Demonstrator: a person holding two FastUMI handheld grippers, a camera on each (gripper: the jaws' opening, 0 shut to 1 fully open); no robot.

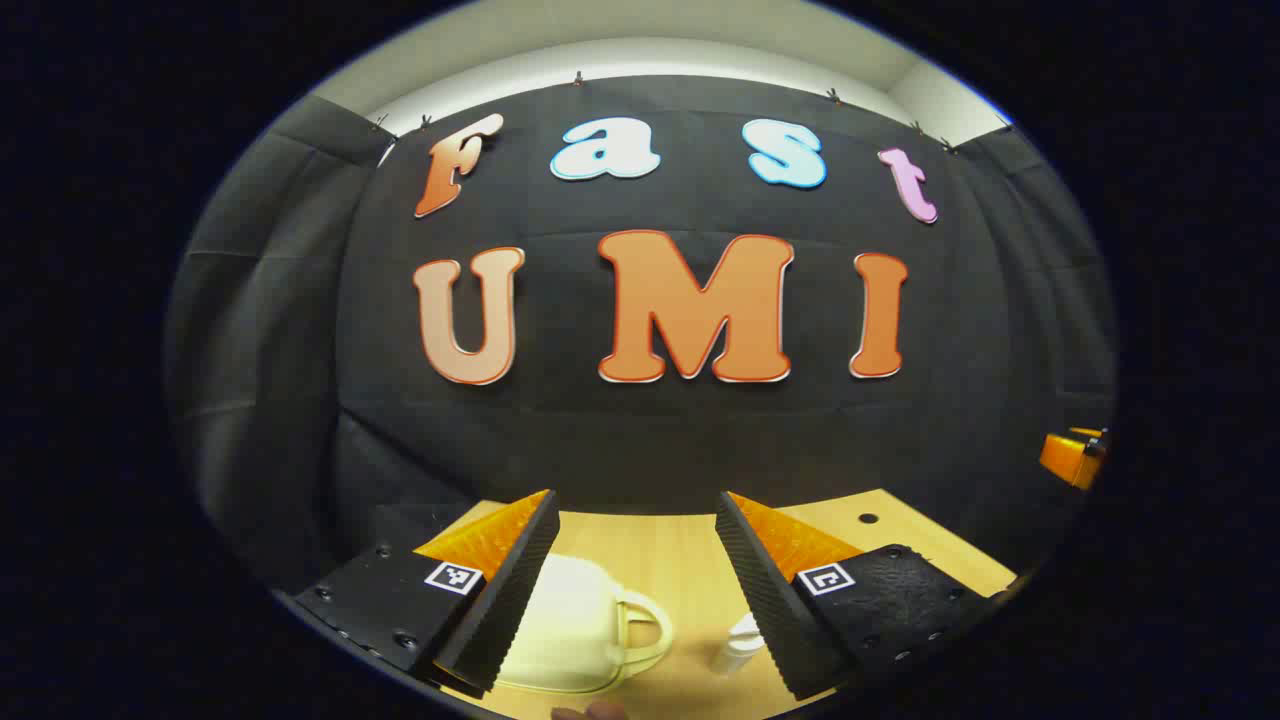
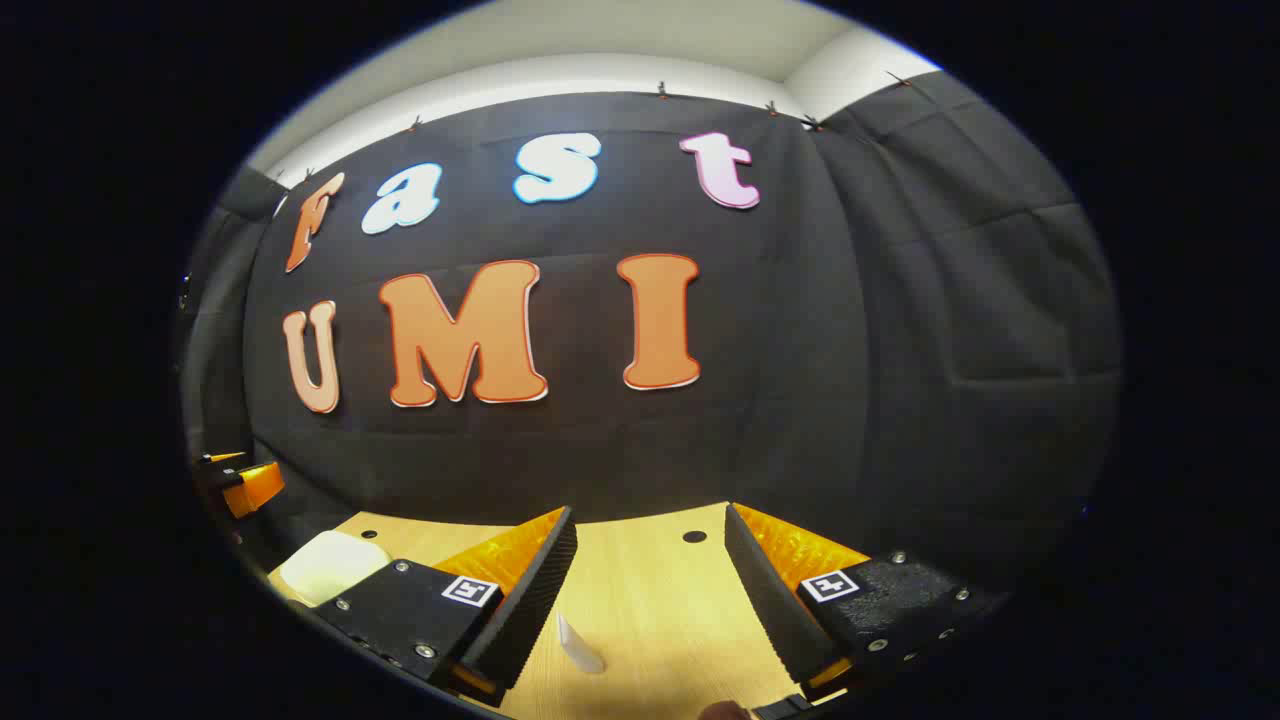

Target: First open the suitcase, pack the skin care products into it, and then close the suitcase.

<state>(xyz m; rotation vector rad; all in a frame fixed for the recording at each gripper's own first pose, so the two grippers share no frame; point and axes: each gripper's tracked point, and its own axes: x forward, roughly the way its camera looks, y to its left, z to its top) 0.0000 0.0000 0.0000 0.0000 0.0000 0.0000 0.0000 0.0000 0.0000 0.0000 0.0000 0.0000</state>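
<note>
Both cameras ride low over the wooden table (image 1: 650,550), facing the black back wall (image 1: 640,430) nearly level, the left gripper view looking from nearer the cream suitcase (image 1: 575,625), which lies at the right gripper view's far left (image 2: 325,565).

The left gripper (image 1: 636,510) is held level above the table, its two ridged fingers (image 1: 510,590) spread wide apart with nothing between them. The right gripper (image 2: 650,525) hangs likewise, fingers parted and gripping nothing. In the right gripper view, the left gripper shows at the far left edge.
</note>
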